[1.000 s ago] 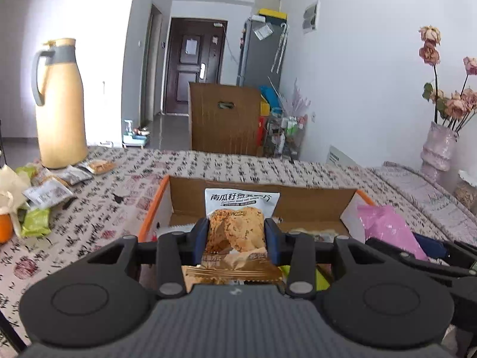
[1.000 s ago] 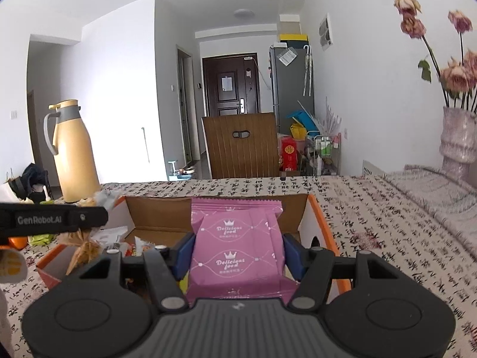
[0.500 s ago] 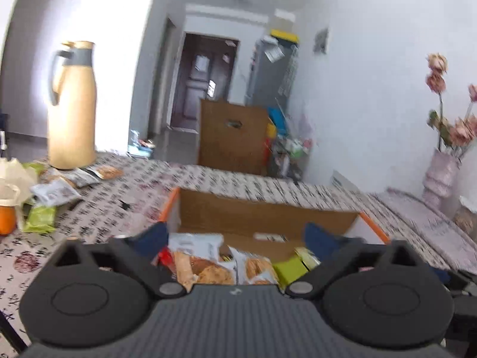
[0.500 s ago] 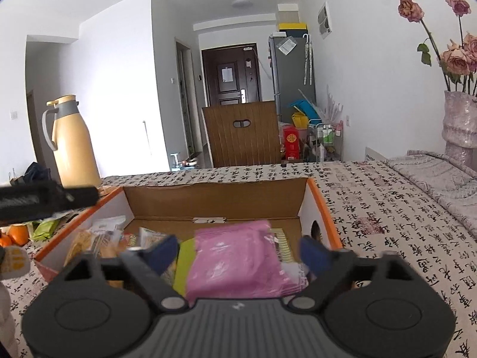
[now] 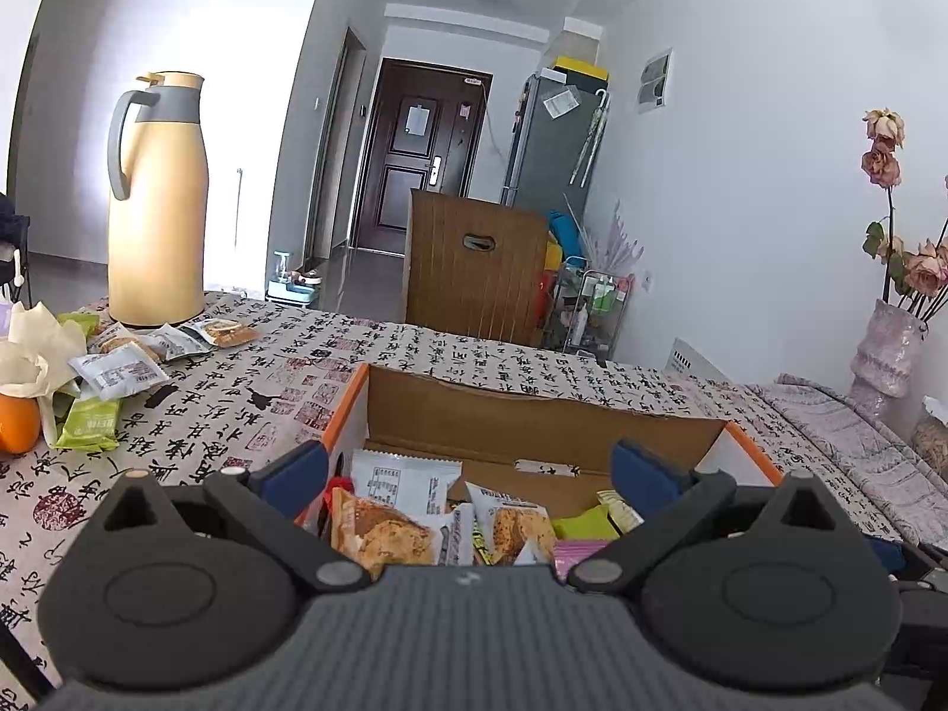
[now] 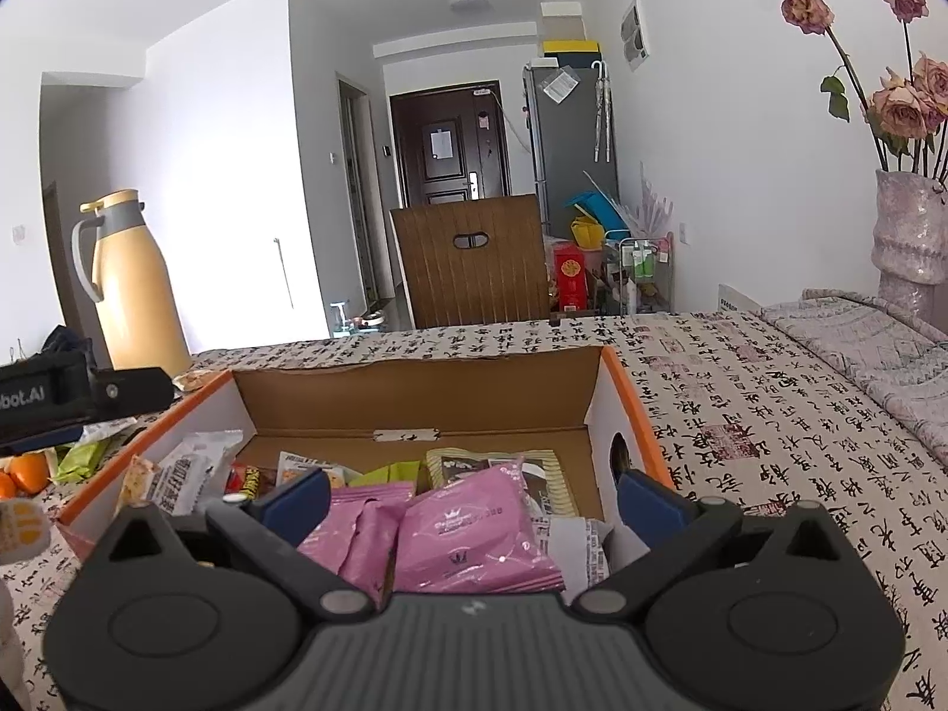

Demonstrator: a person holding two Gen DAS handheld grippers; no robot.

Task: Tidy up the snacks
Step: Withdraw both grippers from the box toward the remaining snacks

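Note:
An open cardboard box [image 5: 533,409] with orange edges sits on the patterned tablecloth; it also shows in the right wrist view [image 6: 415,397]. My left gripper [image 5: 468,468] is open and empty above the box's near edge, over a biscuit packet [image 5: 379,533] lying inside. My right gripper [image 6: 474,492] is open and empty over the box's right half, above a pink snack packet [image 6: 468,533] lying among other packets. Several loose snack packets [image 5: 118,367] lie on the table at the left.
A tall yellow thermos jug [image 5: 157,201] stands at the far left of the table. An orange [image 5: 18,423] and crumpled paper lie by the left edge. A pink vase with dried roses [image 6: 909,225] stands at the far right. A wooden chair [image 6: 471,260] is behind the table.
Both grippers opened. The biscuit packet dropped from the left one and the pink packet from the right one; both now lie in the box.

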